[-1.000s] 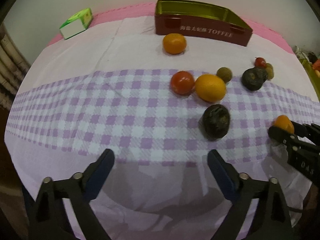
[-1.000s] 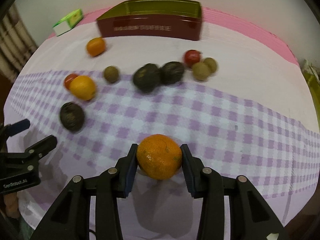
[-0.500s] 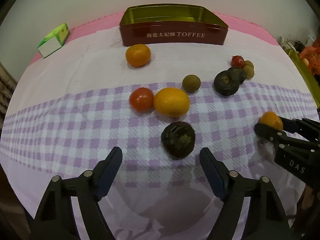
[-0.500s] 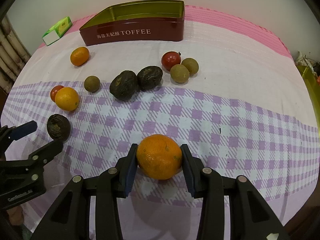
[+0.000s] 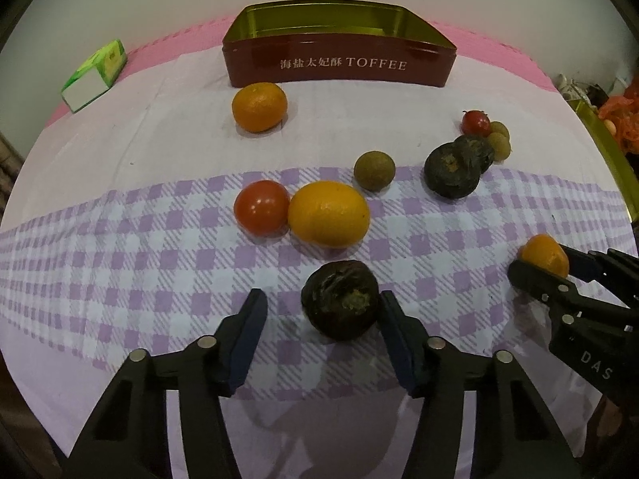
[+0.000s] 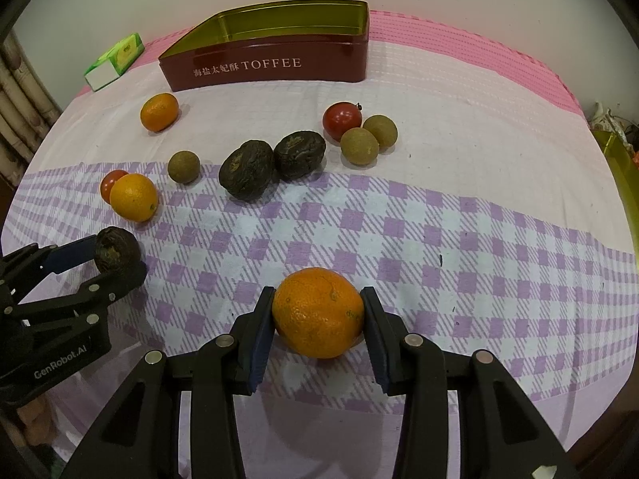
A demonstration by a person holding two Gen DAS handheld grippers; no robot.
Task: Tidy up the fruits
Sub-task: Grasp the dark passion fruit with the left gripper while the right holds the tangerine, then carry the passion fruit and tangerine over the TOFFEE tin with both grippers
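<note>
The left claw (image 5: 319, 311) was closing off-centre around a dark wrinkled fruit (image 5: 339, 304), which could roll free; the right claw (image 6: 318, 311) pinched an orange (image 6: 318, 311).

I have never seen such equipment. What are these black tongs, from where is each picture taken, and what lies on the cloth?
No robot is here: a person holds one hand-held gripper in each hand, and a wide-angle camera on each looks along its two fingers.

The left camera's picture shows the left hand-held gripper. Its jaws are closing around a dark wrinkled round fruit, with one pad not yet touching. The right camera's picture shows the right hand-held gripper shut on a round orange citrus fruit.

On the purple checked tablecloth lie more oranges, red tomatoes, small brown-green round fruits and dark wrinkled fruits. Behind stands an open dark red metal tin marked TOFFEE, and a small green and white carton.
</note>
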